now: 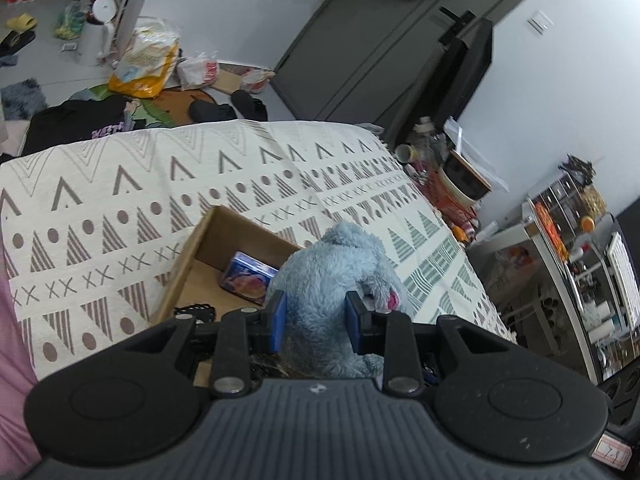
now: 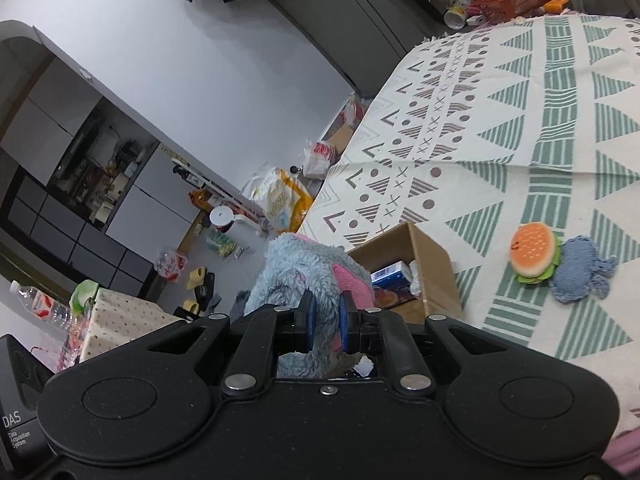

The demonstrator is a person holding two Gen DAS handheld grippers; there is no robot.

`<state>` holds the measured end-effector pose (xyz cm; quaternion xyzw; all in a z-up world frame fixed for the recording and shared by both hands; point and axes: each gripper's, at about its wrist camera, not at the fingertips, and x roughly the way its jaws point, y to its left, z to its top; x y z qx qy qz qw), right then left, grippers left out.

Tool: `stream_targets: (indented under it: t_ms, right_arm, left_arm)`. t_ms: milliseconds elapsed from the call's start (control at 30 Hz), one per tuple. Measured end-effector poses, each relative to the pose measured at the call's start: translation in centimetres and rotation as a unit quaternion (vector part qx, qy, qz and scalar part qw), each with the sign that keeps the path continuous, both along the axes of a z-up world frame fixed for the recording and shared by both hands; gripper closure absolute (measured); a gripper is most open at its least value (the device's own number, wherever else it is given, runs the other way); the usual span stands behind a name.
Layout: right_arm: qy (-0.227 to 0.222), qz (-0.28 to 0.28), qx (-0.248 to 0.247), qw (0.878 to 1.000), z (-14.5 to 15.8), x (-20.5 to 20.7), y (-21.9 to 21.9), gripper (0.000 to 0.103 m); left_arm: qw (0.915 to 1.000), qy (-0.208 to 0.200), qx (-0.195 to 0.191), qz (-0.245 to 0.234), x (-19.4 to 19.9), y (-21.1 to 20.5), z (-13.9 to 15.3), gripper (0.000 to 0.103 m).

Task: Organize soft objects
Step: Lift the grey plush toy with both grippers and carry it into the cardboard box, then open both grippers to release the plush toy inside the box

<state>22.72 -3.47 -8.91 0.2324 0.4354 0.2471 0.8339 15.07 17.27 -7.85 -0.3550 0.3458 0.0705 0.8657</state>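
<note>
**Blue plush toy held by both grippers over the box**

The blue plush toy (image 1: 336, 276) hung just above the open cardboard box (image 1: 208, 240) that sat on the patterned bed cover (image 1: 140, 184). The left gripper (image 1: 316, 320) had its fingers clenched on the toy's furry body. A small blue carton (image 1: 248, 278) already lay inside the box. The right gripper (image 2: 326, 320) also had its fingers clamped on the same toy, pinching blue fur next to a pink patch. Further right on the cover, well apart from the box, lay a burger-shaped soft toy (image 2: 534, 254) touching a small blue knitted toy (image 2: 580, 272).

The step in hand looked like placing the plush into the box. The next move would call for lowering it past the rim, then loosening both grips together so it settles inside; the two smaller toys appeared still to be collected.
</note>
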Motion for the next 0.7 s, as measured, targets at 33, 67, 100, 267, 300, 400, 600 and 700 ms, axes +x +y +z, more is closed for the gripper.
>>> stream_targets:
  t_ms: [33, 67, 100, 267, 300, 400, 600, 700]
  right_arm:
    - [0.000, 0.002, -0.002, 1.000, -0.1, 0.1, 0.4, 0.091]
    - [0.000, 0.004, -0.004, 1.000, -0.2, 0.3, 0.7, 0.091]
    - [0.001, 0.005, -0.006, 1.000, -0.4, 0.4, 1.1, 0.091]
    - [0.002, 0.006, -0.010, 1.000, -0.9, 1.1, 2.3, 0.084]
    - [0.001, 0.001, -0.010, 1.000, -0.9, 1.2, 2.4, 0.082]
    - [0.006, -0.008, -0.019, 1.000, -1.1, 1.6, 2.1, 0.062]
    - [0.015, -0.031, -0.020, 0.999, -1.3, 1.8, -0.3, 0.043]
    - [0.007, -0.042, -0.024, 0.999, -1.0, 1.6, -1.9, 0.031]
  left_arm:
    - [1.0000, 0.002, -0.004, 0.005, 0.0, 0.3, -0.2, 0.073]
    - [0.9999, 0.004, -0.005, 0.009, 0.1, 0.6, -0.4, 0.073]
    - [0.9999, 0.007, -0.004, 0.011, 0.2, 0.8, -0.6, 0.073]
    - [0.9995, 0.024, -0.004, 0.019, 0.7, 1.7, -1.5, 0.069]
    - [0.9993, 0.032, -0.005, 0.021, 0.8, 1.9, -1.7, 0.068]
    - [0.9981, 0.053, 0.000, 0.032, 1.0, 2.3, -2.3, 0.061]
    - [0.9973, 0.061, 0.015, 0.036, 1.1, 2.1, -1.9, 0.046]
    - [0.9973, 0.063, 0.024, 0.030, 1.3, 1.4, -1.5, 0.037]
